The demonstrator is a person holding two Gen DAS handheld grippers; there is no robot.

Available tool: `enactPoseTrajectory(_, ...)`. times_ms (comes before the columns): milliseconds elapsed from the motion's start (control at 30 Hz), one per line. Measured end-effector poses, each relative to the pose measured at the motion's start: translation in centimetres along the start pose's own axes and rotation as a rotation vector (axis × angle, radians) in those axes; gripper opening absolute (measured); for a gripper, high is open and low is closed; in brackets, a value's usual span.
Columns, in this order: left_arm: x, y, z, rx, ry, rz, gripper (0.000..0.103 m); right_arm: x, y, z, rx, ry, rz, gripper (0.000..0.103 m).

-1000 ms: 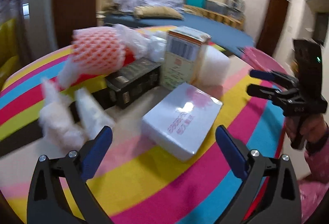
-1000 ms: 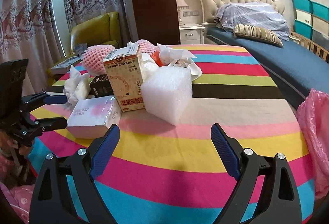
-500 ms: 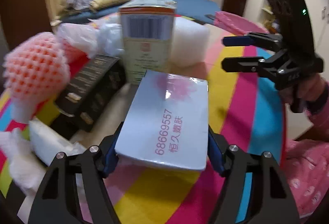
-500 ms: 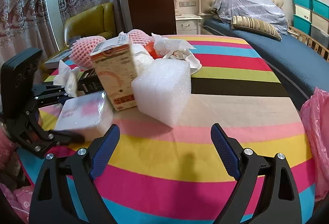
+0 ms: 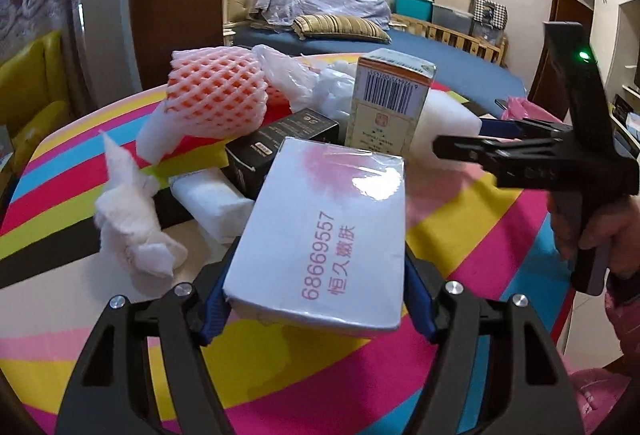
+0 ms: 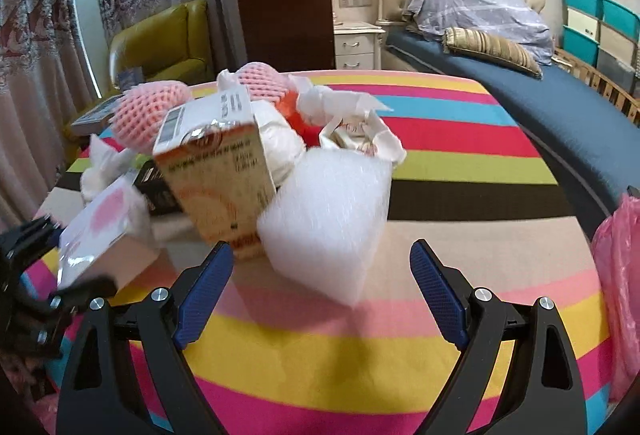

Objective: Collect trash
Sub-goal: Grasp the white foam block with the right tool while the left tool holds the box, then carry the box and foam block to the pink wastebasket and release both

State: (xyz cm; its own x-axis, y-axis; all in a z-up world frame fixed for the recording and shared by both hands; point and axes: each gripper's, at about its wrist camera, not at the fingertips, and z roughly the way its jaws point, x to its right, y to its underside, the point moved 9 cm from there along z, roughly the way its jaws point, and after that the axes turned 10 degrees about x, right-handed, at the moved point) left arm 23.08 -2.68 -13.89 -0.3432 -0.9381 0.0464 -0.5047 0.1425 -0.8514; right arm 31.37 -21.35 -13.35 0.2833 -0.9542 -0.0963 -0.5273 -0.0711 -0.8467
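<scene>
Left tongs (image 5: 316, 309) clamp the white box (image 5: 324, 235) by its near end, above the striped tabletop (image 5: 460, 235). Right tongs (image 6: 320, 293) wide, closing, nothing between them, foam block (image 6: 328, 219) just beyond. Box held only at one end; it may tip out and knock the carton (image 5: 388, 103).

A heap of trash sits on a striped round table. Nearest, at 6 o'clock in the left wrist view, a flat white box (image 5: 324, 235) wrapped in glossy film, printed with pink digits and characters, is tilted up off the table. At 12 o'clock from it stands an upright orange-and-cream carton (image 5: 386, 103) with a barcode on top. A white foam block (image 6: 328, 219) touches the carton's side. A black box (image 5: 276, 151) lies at 11 o'clock, beside pink foam fruit netting (image 5: 214, 95) and crumpled white tissue (image 5: 128, 219).
</scene>
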Motion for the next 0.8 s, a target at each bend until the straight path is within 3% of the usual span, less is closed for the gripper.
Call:
enactPoseTrajectory(133, 0.2, 0.0, -0.8, 0.023, -0.029, 0.003, 0.069, -0.1, 0.0, 0.9, -0.016, 0.018, 0.011, 0.07)
enactPoseTrajectory(200, 0.3, 0.3, -1.3, 0.035, -0.04, 0.004, 0.069, 0.2, 0.5, 0.9, -0.021, 0.028, 0.024, 0.055)
enactPoseTrajectory(800, 2.4, 0.0, -2.1, 0.081, -0.101, -0.063, 0.069, -0.9, 3.1, -6.9, 0.099, -0.047, -0.041, 0.054)
